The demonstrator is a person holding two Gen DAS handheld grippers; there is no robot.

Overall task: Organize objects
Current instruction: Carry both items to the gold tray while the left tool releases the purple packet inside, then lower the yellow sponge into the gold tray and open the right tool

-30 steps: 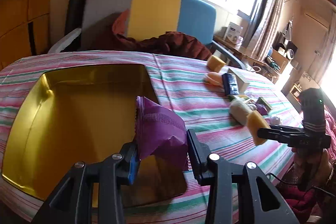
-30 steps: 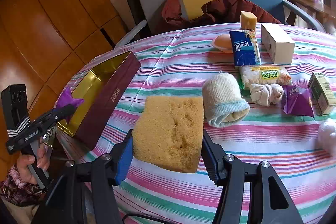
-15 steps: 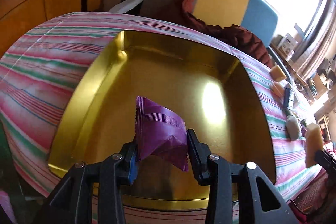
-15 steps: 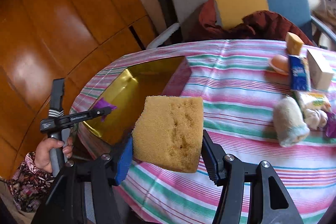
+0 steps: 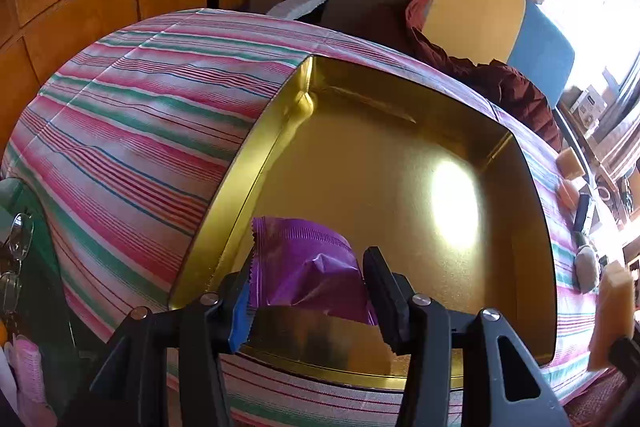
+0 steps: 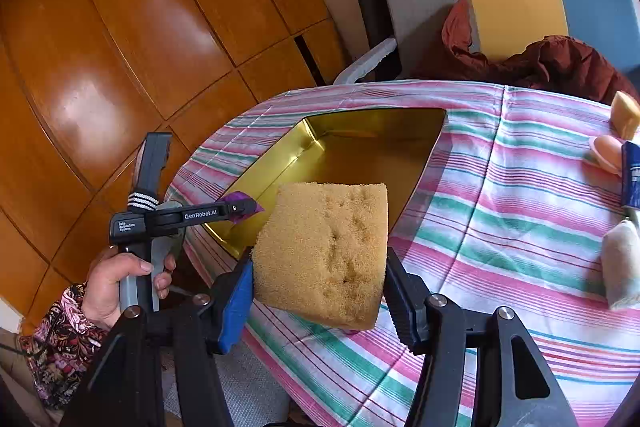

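My left gripper (image 5: 308,279) is shut on a purple foil packet (image 5: 308,267) and holds it just inside the near left corner of the open gold box (image 5: 520,211). It also shows in the right wrist view (image 6: 244,207), at the box's near rim (image 6: 280,163). My right gripper (image 6: 318,267) is shut on a yellow sponge (image 6: 324,251), held above the striped tablecloth (image 6: 500,219) just right of the box. The sponge shows at the far right of the left wrist view (image 5: 610,311).
Several small items lie on the cloth at the right: a rolled sock (image 6: 622,267), a blue tissue pack (image 6: 632,179), a peach object (image 6: 606,153), a small yellow sponge (image 6: 624,113). A chair (image 6: 500,7) with a dark red garment stands behind the table. Wooden panels stand at the left.
My left gripper has lowered the purple packet closer to the box's near left corner. My right gripper has carried the sponge left, nearer the box.
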